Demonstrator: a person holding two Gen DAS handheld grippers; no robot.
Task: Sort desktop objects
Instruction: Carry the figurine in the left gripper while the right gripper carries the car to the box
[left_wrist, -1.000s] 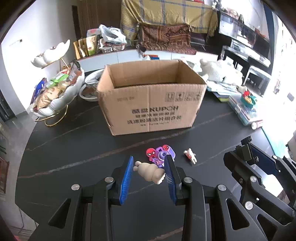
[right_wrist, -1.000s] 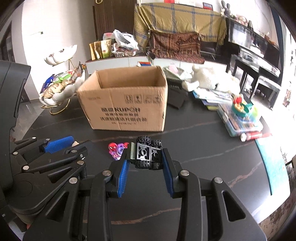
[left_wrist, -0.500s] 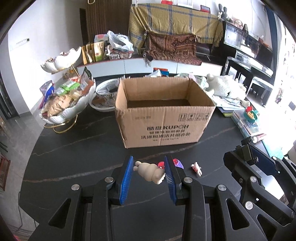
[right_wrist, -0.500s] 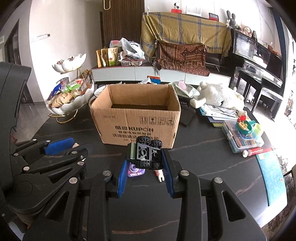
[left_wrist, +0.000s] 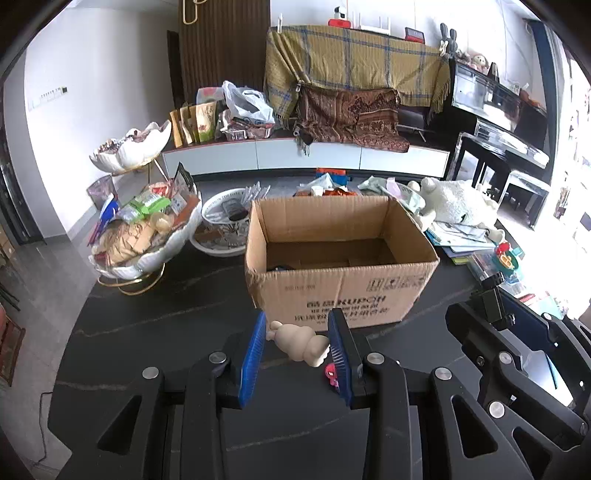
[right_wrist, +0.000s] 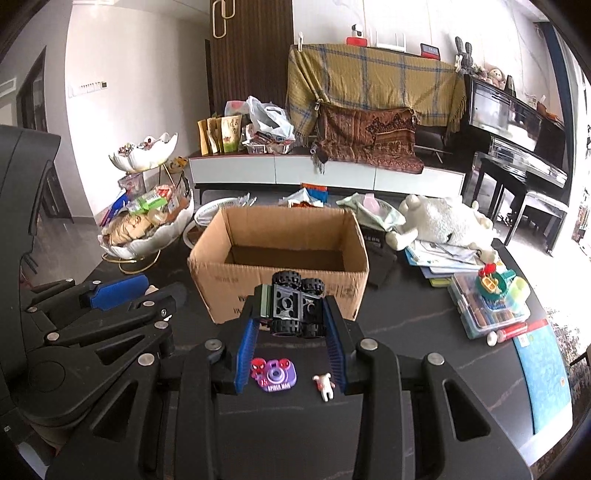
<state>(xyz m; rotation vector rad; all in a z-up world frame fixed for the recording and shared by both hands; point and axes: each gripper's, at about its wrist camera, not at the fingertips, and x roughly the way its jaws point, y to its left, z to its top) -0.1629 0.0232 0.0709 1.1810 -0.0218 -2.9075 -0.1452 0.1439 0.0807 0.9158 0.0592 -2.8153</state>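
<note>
Both tongs have risen since the earlier frames, each with its toy, so the cardboard box (left_wrist: 343, 258) now shows its open inside where before only its printed front and rim were seen; the toys on the counter (left_wrist: 147, 325) have slid down and nearer in both views.

Straight ahead of both tongs stands the box, top open, with something dark in its near left corner. Beyond it and to the right lies a white plush animal (right_wrist: 439, 221) on papers. Ahead and to the left of the left tongs sits a white shell-shaped bowl (left_wrist: 147, 254) heaped with snacks.

Right tongs (right_wrist: 291, 332) are closed partway on a black toy car (right_wrist: 293, 308) with knobbly wheels, held clear of the counter in front of the box wall. Left tongs (left_wrist: 297, 339) are closed partway on a cream toy figure (left_wrist: 297, 341) made of stacked bulges, which lies crosswise between the blue pads, also off the counter.

Below the right tongs, on the counter between the blue pads, lie a purple toy camera (right_wrist: 276, 374) with a small red figure touching its left side, and, just right of it, a small white and red figurine (right_wrist: 324, 386).
</note>
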